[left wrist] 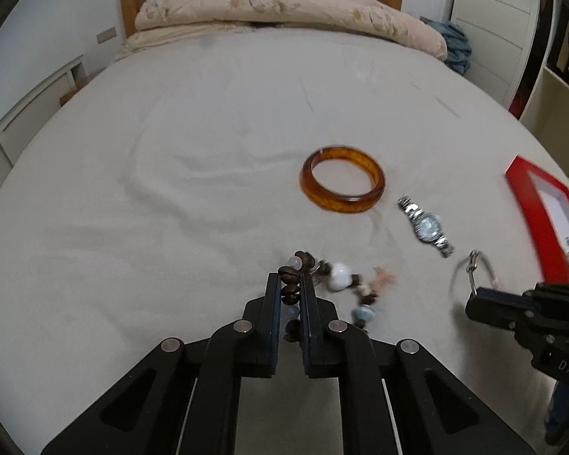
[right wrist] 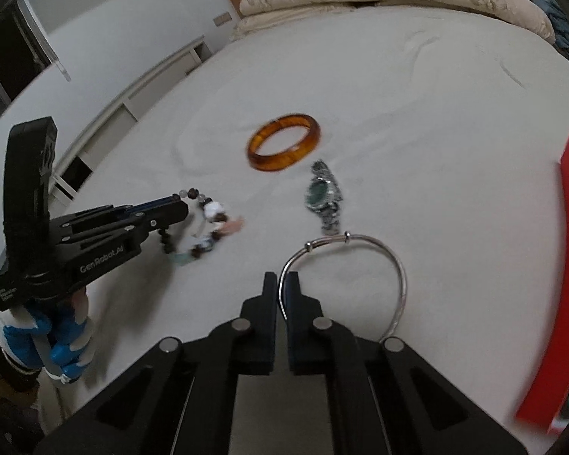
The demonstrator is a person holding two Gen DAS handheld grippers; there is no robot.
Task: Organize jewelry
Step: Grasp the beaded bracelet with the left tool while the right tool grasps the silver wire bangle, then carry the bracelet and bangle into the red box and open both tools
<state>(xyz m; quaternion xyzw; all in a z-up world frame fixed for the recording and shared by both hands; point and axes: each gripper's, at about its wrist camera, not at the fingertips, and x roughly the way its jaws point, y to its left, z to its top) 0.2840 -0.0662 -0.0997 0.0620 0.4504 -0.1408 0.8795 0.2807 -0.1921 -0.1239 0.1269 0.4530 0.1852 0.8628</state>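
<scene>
Left wrist view: left claw point(left wrist: 290, 282) pinches the beaded bracelet point(left wrist: 334, 284) on the bed point(left wrist: 170, 170); right claw point(right wrist: 280, 284) clamps the silver bangle point(right wrist: 360, 265). Red jewelry box point(right wrist: 565, 265) lies rightward, nearer the right claw.

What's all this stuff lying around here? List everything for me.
beaded bracelet: one, brown and white beads, on the bed, in the left gripper
silver bangle: one, in the right gripper
amber bangle: one, mid-bed
wristwatch: one, silver, beside the amber bangle
red box: one, right edge of the bed
bed: one, white sheet
quilt: one, beige, at the headboard
left gripper: black, shut
right gripper: black, shut
gloved hand: one, blue and white
</scene>
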